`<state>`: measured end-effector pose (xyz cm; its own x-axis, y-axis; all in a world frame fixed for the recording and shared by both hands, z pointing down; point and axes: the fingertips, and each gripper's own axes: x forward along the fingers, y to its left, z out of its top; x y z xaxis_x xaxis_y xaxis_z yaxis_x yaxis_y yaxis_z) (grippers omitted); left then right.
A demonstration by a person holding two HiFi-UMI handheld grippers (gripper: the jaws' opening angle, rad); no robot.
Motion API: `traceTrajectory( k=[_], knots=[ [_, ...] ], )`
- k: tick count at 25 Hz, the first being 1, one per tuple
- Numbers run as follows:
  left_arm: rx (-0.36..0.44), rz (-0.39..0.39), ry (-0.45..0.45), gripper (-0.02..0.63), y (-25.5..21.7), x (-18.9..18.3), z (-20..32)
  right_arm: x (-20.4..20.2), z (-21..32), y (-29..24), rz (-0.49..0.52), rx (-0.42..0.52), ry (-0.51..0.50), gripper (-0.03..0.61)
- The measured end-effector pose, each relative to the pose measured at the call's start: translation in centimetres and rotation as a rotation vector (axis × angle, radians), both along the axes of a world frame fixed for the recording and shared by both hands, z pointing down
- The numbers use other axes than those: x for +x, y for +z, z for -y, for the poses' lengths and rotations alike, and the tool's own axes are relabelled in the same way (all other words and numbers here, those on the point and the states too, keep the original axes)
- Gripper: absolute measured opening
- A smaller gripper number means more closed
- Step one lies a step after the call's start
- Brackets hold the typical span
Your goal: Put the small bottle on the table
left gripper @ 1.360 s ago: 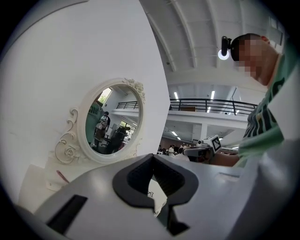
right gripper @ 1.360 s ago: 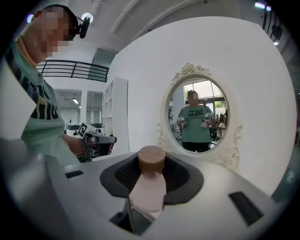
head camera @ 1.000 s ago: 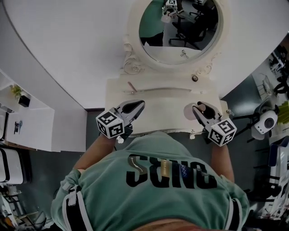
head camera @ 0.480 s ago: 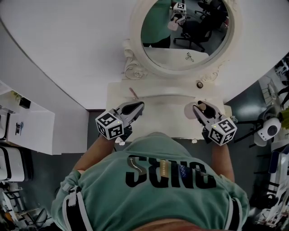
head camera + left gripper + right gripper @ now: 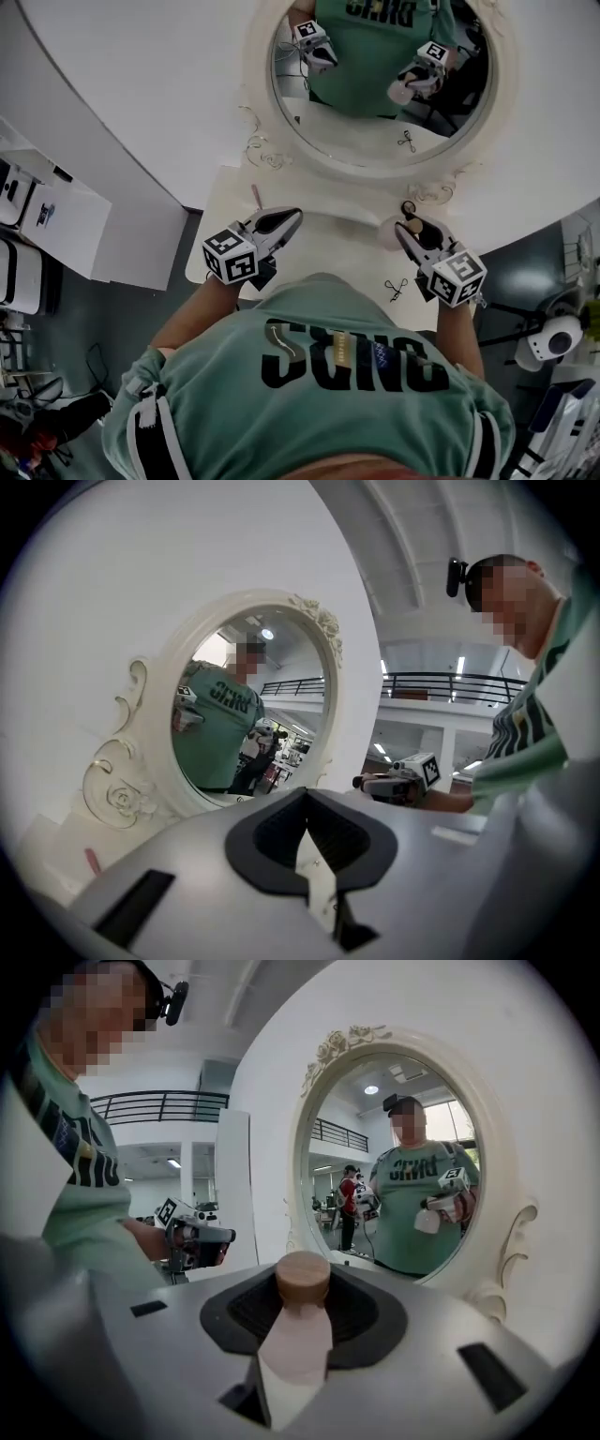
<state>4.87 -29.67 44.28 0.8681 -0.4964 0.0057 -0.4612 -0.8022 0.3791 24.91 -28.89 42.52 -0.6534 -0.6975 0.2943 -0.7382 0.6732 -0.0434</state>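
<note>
My right gripper (image 5: pixel 407 228) is shut on the small bottle (image 5: pixel 392 232), a pale pink bottle with a round wooden cap (image 5: pixel 302 1281). It hangs just above the right part of the white dressing table (image 5: pixel 333 246). In the right gripper view the bottle (image 5: pixel 298 1335) sits upright between the dark pads. Over the table's left part my left gripper (image 5: pixel 292 217) is shut with nothing in it, and its pads (image 5: pixel 281 832) meet at the tip.
A big oval mirror (image 5: pixel 375 103) in a carved white frame stands at the table's back and reflects the person and both grippers. A thin pink stick (image 5: pixel 256 196) lies back left, a dark knob (image 5: pixel 408 206) back right, and small black scissors (image 5: pixel 395 289) near the front edge.
The head view has tilted up, so the mirror now shows the person's reflection and the scissors come into sight. Both grippers stay about where they were, the right one still on the bottle.
</note>
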Motion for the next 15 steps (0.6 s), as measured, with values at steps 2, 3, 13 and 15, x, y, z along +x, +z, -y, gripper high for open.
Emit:
traceTrajectory(
  k=[2,3,13,15],
  knots=[
    [-0.009,0.019,-0.028,-0.001,0.1,2.2,0.4,1.8,1.3,0.2,-0.016,0.013,-0.039,0.121],
    [-0.012,0.024,-0.04,0.0,0.1,3.0,0.7,2.4,2.0,0.4,-0.023,0.017,-0.054,0.121],
    [-0.021,0.089,-0.039,0.0,1.4,2.1,3.0,1.5,5.4,2.6,0.017,-0.02,-0.041,0.121],
    [-0.015,0.084,-0.024,0.0,1.5,1.3,4.0,0.4,6.1,2.7,0.015,-0.026,-0.024,0.121]
  ],
)
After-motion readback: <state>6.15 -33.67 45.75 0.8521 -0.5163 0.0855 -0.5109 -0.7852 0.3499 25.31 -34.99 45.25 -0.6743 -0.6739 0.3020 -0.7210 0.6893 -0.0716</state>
